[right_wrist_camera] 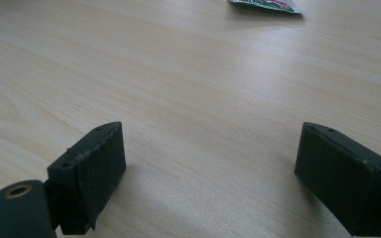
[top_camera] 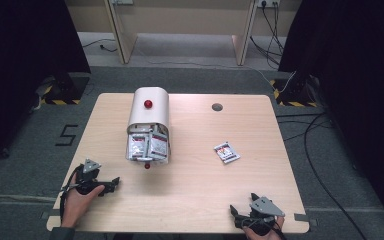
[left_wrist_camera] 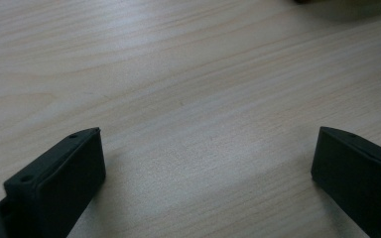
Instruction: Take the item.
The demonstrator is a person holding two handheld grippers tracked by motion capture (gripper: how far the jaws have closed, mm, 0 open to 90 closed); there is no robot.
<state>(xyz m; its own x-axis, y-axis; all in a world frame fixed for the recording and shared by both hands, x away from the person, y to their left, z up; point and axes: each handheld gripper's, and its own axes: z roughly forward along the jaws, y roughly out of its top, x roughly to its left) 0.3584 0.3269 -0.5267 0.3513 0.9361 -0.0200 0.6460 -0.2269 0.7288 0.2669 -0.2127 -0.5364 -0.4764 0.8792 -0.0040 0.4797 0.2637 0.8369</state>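
A cream box with a rounded lid point(top_camera: 148, 114) and a red knob point(top_camera: 148, 104) stands on the wooden table point(top_camera: 195, 170); its drawer point(top_camera: 147, 147) is pulled out toward me and holds several white-and-red packets. One loose packet point(top_camera: 226, 152) lies to the right of the box, and its edge point(right_wrist_camera: 265, 5) shows at the top of the right gripper view. My left gripper point(top_camera: 111, 183) rests near the table's front left, open and empty point(left_wrist_camera: 208, 148). My right gripper point(top_camera: 239, 214) sits at the front right edge, open with nothing between its jaws point(right_wrist_camera: 211, 148).
A small red knob point(top_camera: 147, 166) sits at the drawer's front. A round grey cable port point(top_camera: 217, 107) is set in the table's far side. Cables point(top_camera: 310, 145) trail on the floor to the right, and desk legs point(top_camera: 122, 35) stand beyond the table.
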